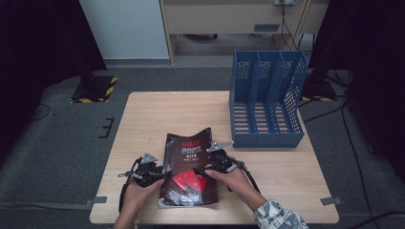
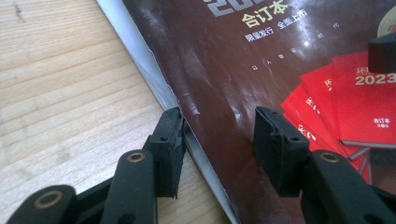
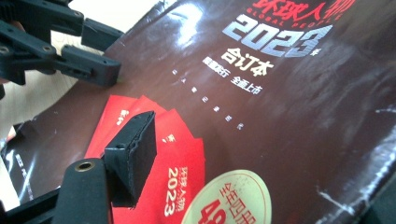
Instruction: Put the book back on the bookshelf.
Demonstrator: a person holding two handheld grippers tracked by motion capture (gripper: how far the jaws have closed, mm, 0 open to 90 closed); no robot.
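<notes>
A magazine point(image 1: 190, 151) with a dark brown cover, red booklets and "2023" printed on it lies at the near middle of the wooden table point(image 1: 157, 109), its far end curling up. My left gripper point(image 1: 164, 174) is at its left edge. In the left gripper view the magazine point(image 2: 261, 56) runs between the jaws of the left gripper point(image 2: 217, 127): one pad point(image 2: 170, 140) touches the edge, the other stands over the cover, a wide gap between them. My right gripper point(image 1: 204, 169) reaches over the right edge. One pad point(image 3: 133, 144) hovers above the red print of the magazine point(image 3: 280, 116); the other jaw is hidden.
A blue three-slot file rack point(image 1: 267, 102) stands at the back right of the table. The left gripper point(image 3: 105, 51) also shows at the top left of the right gripper view. Grey carpet surrounds the table, with cables on the right.
</notes>
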